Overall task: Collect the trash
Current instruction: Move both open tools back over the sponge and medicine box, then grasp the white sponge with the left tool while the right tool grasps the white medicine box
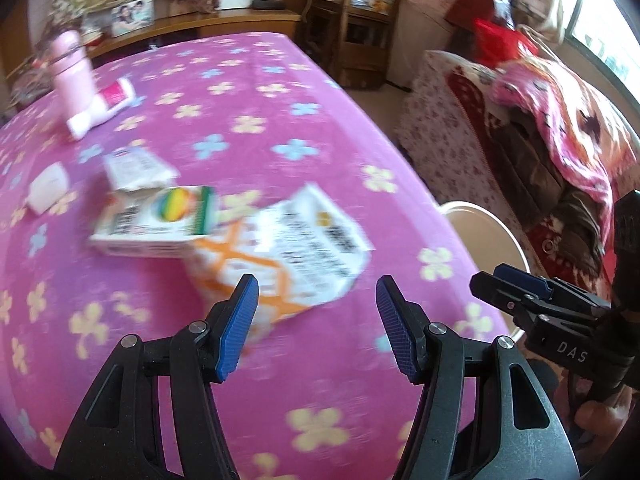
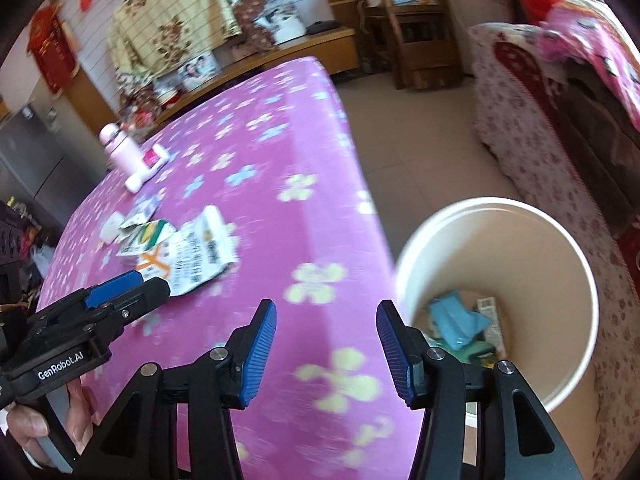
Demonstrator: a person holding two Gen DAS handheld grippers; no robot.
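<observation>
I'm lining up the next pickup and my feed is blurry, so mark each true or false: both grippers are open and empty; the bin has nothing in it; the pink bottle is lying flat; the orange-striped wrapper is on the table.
1. Left gripper and right gripper are open and empty: true.
2. The bin has nothing in it: false, trash already lies at its bottom.
3. The pink bottle lies flat: false, it stands upright.
4. The orange-striped wrapper is on the table: true.
</observation>
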